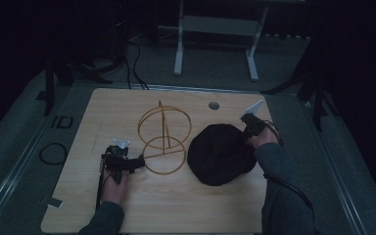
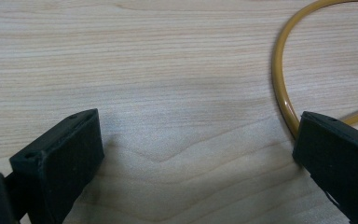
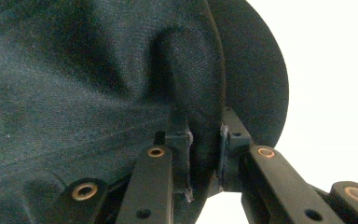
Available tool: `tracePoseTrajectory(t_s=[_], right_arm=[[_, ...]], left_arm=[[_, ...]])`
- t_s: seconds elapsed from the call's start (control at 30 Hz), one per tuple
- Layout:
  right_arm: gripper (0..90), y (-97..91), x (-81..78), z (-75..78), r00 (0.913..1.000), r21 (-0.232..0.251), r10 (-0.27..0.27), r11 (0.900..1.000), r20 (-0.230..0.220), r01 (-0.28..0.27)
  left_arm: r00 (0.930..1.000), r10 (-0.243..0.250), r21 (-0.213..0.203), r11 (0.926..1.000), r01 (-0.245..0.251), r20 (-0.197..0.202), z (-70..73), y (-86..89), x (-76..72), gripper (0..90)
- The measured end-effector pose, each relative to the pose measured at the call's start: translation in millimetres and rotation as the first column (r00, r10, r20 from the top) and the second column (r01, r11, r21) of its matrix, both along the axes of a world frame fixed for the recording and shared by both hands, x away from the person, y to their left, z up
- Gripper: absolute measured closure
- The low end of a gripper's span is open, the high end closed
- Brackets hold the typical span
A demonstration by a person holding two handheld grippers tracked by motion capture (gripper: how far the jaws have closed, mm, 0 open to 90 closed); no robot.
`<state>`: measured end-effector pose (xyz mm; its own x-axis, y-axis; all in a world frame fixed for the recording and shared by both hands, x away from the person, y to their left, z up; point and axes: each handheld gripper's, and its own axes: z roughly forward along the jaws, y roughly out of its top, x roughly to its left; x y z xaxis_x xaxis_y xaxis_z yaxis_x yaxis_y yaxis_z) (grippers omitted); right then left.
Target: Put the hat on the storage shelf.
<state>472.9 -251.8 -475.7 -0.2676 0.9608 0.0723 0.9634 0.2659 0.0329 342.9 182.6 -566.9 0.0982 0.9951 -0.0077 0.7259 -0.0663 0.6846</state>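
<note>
The right hand-held gripper (image 3: 204, 154) is pinched on the edge of a black hat (image 3: 98, 84). A fold of the cloth is squeezed between its jaws. The hat is seen on the right part of the counter (image 1: 176, 205), just beside a yellow wire stand (image 1: 164, 139).

The left hand-held gripper (image 2: 193, 154) is spread wide, with nothing held. One jaw is set right at the bottom ring of the stand, though a touch cannot be told for sure.

The hat is judged to be soft and light, so it would likely sag and fold when lifted. The brim looks like the best place to hold it, as is done now. The stand seems thin, stiff and light, and could be tipped or pushed away easily.

The fold in the cloth is shown up close in the right gripper view. The whole stand, with its upright ring, is shown in the high view.
</note>
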Motion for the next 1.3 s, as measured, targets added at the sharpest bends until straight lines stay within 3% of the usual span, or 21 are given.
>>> tracePoseTrajectory(t_s=[0.37, 0.73, 1.07, 1.3], right_arm=[[78.3, -8.5, -3.2, 33.7, 0.9997, 0.065, 0.005, 0.9978, 0.023, -0.007], [78.2, -15.9, -3.0, 80.9, 0.9986, 0.059, 0.015, 0.9981, 0.052, -0.018], [78.2, -28.5, -1.0, 98.6, 0.9979, 0.096, -0.016, 0.9954, 0.062, 0.010], [78.1, -27.7, -2.8, 116.6, 0.9971, 0.103, -0.009, 0.9947, 0.075, 0.001]], left_arm=[[1.0000, -0.002, 0.000, 1.0000, 0.002, -0.001, 0.0, -0.5, -1.3, 1.2], [1.0000, 0.003, 0.000, 1.0000, -0.003, 0.000, 0.0, -0.9, -2.8, 1.2], [1.0000, 0.002, 0.000, 1.0000, -0.002, 0.000, 0.0, -0.8, -2.8, 1.2], [1.0000, 0.002, 0.000, 1.0000, -0.002, -0.002, 0.2, -0.8, -2.8, 1.2]])
